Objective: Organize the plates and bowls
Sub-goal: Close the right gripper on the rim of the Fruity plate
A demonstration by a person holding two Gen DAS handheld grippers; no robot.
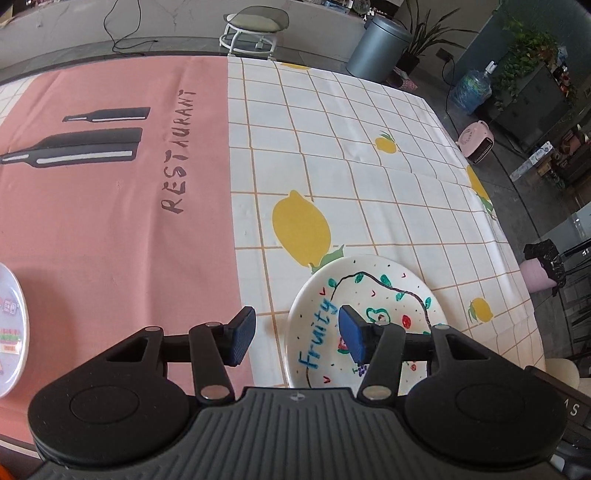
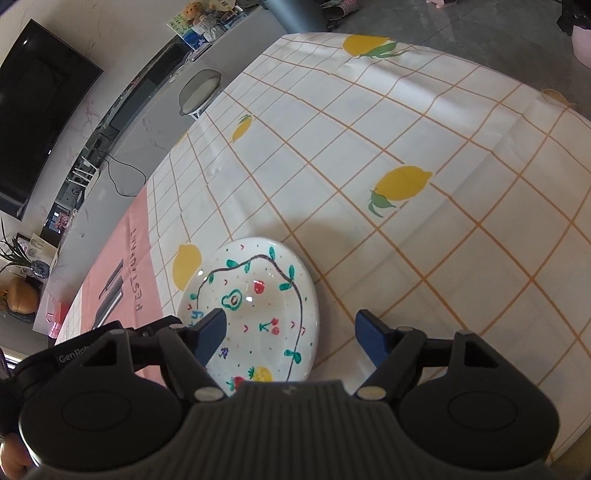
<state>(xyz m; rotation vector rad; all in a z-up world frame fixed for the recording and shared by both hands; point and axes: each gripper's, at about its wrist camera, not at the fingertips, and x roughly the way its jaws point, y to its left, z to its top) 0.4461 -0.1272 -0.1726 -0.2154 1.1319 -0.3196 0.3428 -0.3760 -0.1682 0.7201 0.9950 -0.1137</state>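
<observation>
A white plate painted with fruit and the word "Fruity" lies on the lemon-print tablecloth; it also shows in the right wrist view. My left gripper is open, its right finger over the plate's left part, its left finger over the cloth. My right gripper is open above the plate's near side, its left finger over the plate and its right finger over the cloth beside the rim. A second round plate with printed labels lies at the left edge on the pink cloth.
A pink "RESTAURANT" cloth covers the table's left part, the checked lemon cloth the right. The table edge falls away at the right, with a stool and a grey bin beyond the far edge.
</observation>
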